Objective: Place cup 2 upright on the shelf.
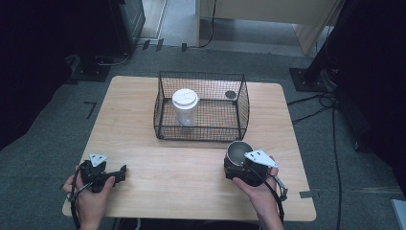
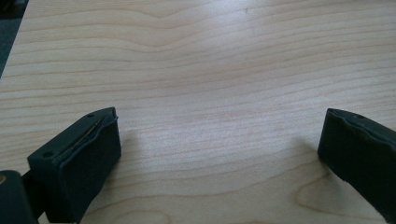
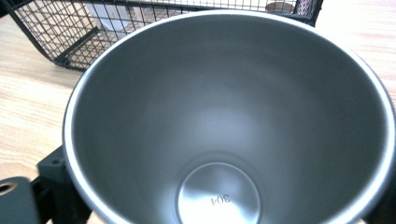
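A steel cup (image 1: 238, 152) is clamped upright in the right gripper (image 1: 239, 165) at the table's (image 1: 191, 182) near right, just in front of the wire basket (image 1: 201, 106) where a lidded white jar (image 1: 185, 106) is kept. The left gripper's (image 1: 117, 173) jaws are spread wide over bare wood.

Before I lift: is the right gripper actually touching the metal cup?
Touching. In the high view the right gripper sits closed around the metal cup; the right gripper view looks straight into it.
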`<state>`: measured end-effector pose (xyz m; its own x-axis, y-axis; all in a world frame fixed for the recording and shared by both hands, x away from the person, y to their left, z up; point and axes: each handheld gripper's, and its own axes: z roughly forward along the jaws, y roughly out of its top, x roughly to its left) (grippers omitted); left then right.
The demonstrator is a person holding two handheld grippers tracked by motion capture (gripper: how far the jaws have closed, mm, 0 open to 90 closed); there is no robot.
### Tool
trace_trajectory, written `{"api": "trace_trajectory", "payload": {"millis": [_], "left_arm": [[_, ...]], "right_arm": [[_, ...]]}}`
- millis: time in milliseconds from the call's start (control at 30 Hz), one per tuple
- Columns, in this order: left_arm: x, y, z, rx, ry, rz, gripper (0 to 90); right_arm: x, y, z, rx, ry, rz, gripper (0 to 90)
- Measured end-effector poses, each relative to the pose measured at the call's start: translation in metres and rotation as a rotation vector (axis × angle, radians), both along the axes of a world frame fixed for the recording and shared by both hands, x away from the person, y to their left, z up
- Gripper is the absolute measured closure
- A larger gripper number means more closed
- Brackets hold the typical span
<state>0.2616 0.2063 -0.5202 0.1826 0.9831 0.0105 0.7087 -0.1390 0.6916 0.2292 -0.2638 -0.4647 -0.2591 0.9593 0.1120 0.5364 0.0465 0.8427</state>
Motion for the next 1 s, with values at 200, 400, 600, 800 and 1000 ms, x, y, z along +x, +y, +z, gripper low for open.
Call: {"api": "trace_trajectory", "payload": {"millis": [200,400,600,800,1000], "left_arm": [[0.0,0.0,0.0,0.0,0.0,0.0,0.0],[0.0,0.0,0.0,0.001,0.001,-0.002,0.0],[0.0,0.0,0.0,0.001,0.001,-0.002,0.0],[0.0,0.0,0.0,0.001,0.0,-0.002,0.0],[0.0,0.0,0.0,0.001,0.0,-0.002,0.0]], "right_arm": [[0.002,0.002,0.0,-0.006,-0.007,0.001,5.8],[0.001,0.003,0.003,-0.005,-0.025,0.018,7.1],[-0.001,0.009,0.003,-0.013,-0.061,0.035,7.2],[-0.004,0.013,0.009,0.001,-0.099,0.037,7.3],[-0.006,0.017,0.017,0.027,-0.173,0.014,7.3]]}}
